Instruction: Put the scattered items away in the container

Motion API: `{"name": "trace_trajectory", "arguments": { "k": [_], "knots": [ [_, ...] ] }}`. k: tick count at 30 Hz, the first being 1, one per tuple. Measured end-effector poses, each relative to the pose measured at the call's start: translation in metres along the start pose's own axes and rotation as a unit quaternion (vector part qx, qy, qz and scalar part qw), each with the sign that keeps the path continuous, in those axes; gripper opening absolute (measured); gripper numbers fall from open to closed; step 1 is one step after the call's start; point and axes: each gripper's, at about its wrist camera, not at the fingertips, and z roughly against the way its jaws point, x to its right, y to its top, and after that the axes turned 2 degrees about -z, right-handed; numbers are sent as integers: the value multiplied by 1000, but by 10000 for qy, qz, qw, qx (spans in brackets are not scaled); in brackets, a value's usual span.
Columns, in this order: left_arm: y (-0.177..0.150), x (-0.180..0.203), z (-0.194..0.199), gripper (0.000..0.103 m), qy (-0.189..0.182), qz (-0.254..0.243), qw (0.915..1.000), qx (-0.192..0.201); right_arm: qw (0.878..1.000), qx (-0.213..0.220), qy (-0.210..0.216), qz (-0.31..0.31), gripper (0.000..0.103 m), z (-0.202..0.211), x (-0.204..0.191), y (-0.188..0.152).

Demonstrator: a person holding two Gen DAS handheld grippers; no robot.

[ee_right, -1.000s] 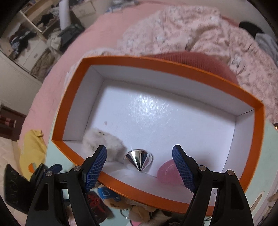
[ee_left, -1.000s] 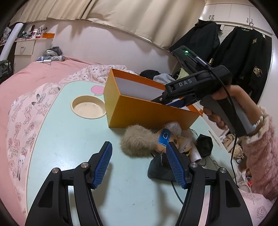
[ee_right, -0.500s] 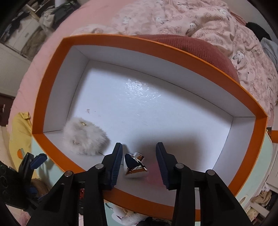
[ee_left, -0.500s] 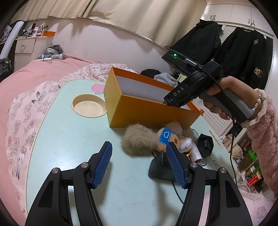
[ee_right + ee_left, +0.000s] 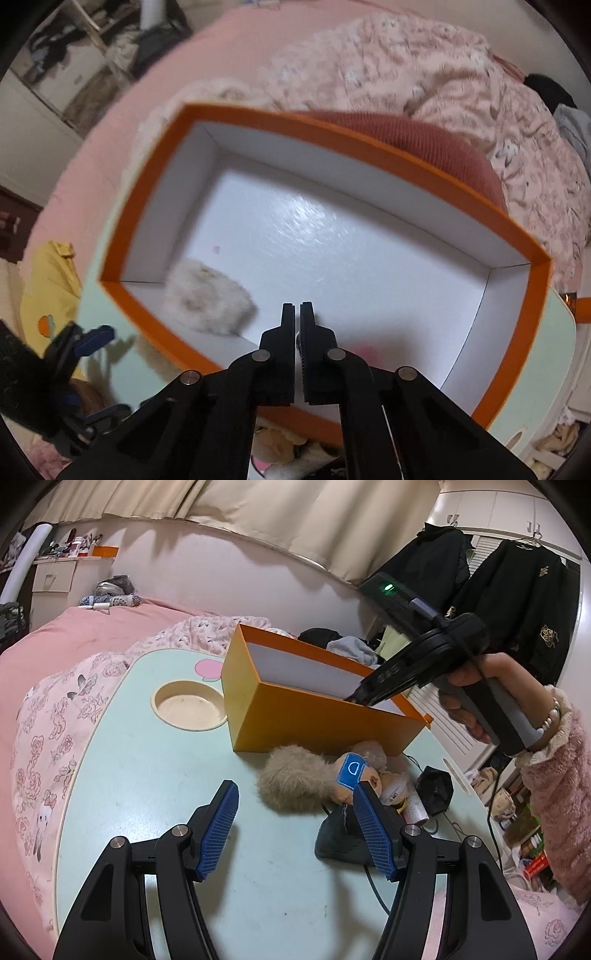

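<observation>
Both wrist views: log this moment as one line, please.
right gripper: shut, empty, above orange box | left gripper: open over table | white fluffy item: in box | beige pompom: outside

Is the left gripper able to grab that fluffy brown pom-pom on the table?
Probably yes. The left gripper is open, and the fluffy brown pom-pom lies just ahead of it on the table with nothing between them.

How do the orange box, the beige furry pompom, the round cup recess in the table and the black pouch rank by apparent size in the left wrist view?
1. orange box
2. and 3. beige furry pompom and round cup recess: similar, not ranked
4. black pouch, though the distances differ
</observation>
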Motion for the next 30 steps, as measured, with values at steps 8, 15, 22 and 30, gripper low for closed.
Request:
{"name": "trace_trajectory", "arguments": {
  "k": [8,15,22,30],
  "knots": [
    [-1,0,-2,65,25,-37,10000,-12,9990,359,-184,170,2,18,-8,-8],
    [-1,-1,-3,65,17,-8,10000,-19,9966,633,-432,288,2,29,-7,-10],
    [-2,1,-3,65,27,-47,10000,-34,9977,628,-31,267,26,30,-9,-5],
    [-2,0,-4,65,10,-35,10000,-44,9942,-64,1055,-189,56,-6,-25,20]
  ]
}}
